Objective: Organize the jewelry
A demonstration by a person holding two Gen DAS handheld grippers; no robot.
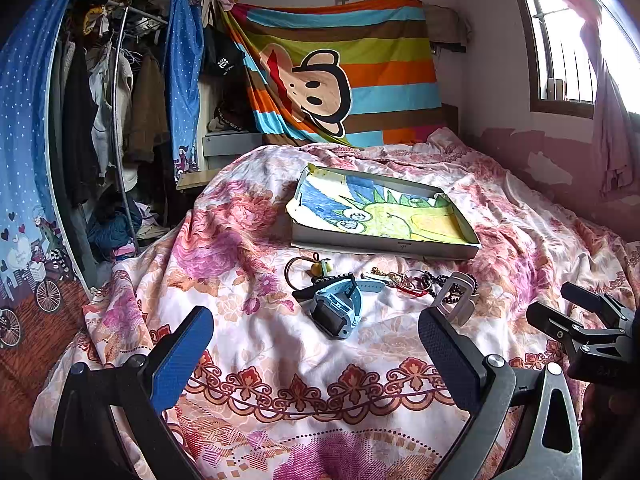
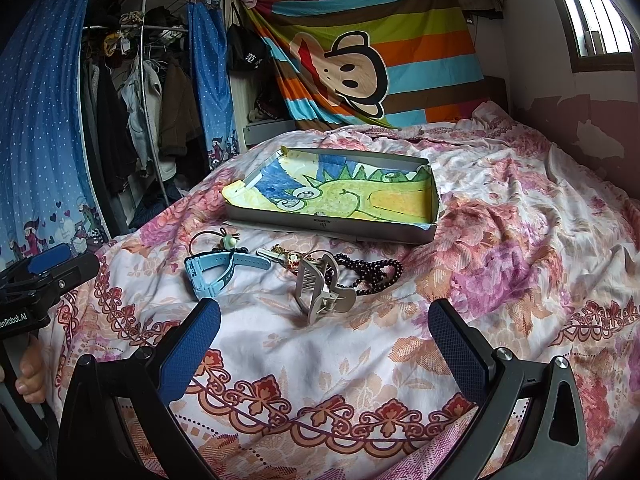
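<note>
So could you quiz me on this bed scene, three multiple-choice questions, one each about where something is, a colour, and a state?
1. Where does the grey hair claw lie?
A. Inside the box
B. On the bedspread, nearer the camera than the box
C. On the floor

2. What colour is the watch strap?
A. Light blue
B. Red
C. Yellow

3. How do the jaws of the right gripper stand?
A. Shut on the dark bead string
B. Shut on nothing
C. Wide apart, holding nothing

Answers:
1 B: it rests on the floral cover, in front of the shallow box.
2 A: the band is pale blue.
3 C: only bedspread shows between them.
</note>
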